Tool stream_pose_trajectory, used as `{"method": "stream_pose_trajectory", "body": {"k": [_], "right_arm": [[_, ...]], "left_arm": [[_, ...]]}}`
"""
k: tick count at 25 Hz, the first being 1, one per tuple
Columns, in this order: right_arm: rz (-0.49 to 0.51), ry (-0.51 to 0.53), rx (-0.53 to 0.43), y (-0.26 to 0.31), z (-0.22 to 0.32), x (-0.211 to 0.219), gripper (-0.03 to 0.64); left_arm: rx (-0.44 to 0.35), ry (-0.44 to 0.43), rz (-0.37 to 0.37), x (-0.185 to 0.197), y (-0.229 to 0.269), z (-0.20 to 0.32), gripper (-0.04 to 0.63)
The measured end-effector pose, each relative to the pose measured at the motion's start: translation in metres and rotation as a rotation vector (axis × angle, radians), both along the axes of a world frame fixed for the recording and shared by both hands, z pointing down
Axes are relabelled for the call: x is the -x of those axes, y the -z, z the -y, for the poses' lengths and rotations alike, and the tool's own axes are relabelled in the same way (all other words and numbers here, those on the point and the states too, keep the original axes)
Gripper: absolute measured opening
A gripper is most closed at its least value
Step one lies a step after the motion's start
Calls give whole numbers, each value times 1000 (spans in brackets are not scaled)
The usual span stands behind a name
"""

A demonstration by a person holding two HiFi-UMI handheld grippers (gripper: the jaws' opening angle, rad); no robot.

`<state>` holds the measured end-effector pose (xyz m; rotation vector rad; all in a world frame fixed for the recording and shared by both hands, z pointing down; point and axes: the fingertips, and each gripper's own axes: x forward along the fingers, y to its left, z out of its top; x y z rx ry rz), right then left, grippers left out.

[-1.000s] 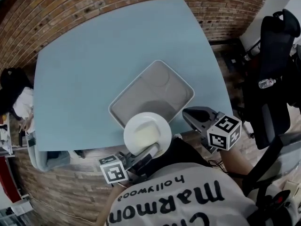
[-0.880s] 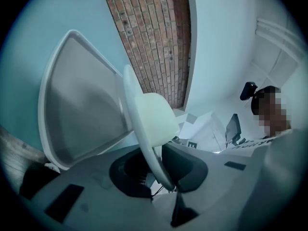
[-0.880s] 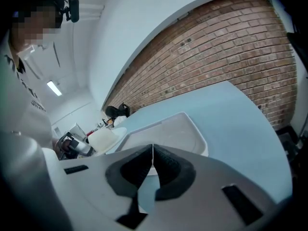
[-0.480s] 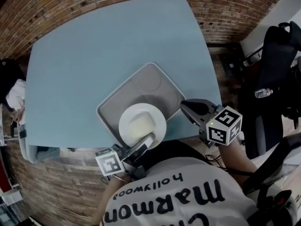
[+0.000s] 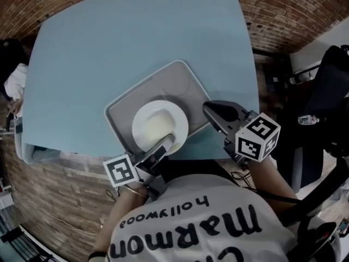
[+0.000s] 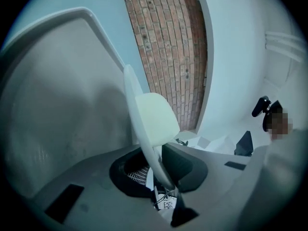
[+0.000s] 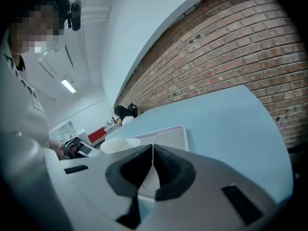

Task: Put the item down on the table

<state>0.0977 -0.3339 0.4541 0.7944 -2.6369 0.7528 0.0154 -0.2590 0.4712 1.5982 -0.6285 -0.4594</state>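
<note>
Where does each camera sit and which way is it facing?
Head view: on the head, steeply down at table, tray, plate; shirt, left gripper, right gripper show.
Left gripper view: on left gripper, along jaws clamped on the plate's rim.
Right gripper view: on right gripper, along shut, empty jaws, across the table.
All three share tray and plate.

Round white plate (image 5: 158,123) near rim hidden under left tongs (image 5: 166,142), plate covers middle of grey rectangular tray (image 5: 182,83), tray's near-right corner behind right tongs (image 5: 210,111), plate-to-tray contact not resolvable, dark clutter (image 5: 11,53) beside pale blue bench (image 5: 109,42) too small to identify.
</note>
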Motion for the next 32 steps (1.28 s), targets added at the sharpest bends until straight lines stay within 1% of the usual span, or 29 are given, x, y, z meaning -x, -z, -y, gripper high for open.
{"method": "stream_pose_trajectory", "body": {"k": [5,7,9,12,15,17,18,20,24,27,32], "right_arm": [[9,-7,21,-8,22,13,12],[16,-11,19,-7,29,21,12],[21,-9,14,-5,35,27,12],[22,-6,10,-5,42,36,12],[30,-8,20,-7,47,45,12],[32,1,20,-8,49,52,12],[34,5,20,-8,50,55,12],[41,7,21,-7,51,60,12],[49,8,25,-7,53,68,12],[51,8,25,-9,55,69,12],[21,12,3,-10,59,70,12]], "left_arm": [[84,84,-72,21,-13,24,64],[105,99,-90,29,-15,30,64],[117,102,-91,35,-16,33,64],[121,68,-77,39,-15,35,64],[131,-7,-32,41,-18,34,64],[158,-55,-14,41,-22,33,64],[177,-69,-19,40,-25,33,64],[210,-86,-35,40,-28,32,64],[236,-109,-44,39,-31,35,64],[258,-130,-21,38,-37,36,64],[344,-130,-3,44,-52,32,64]]}}
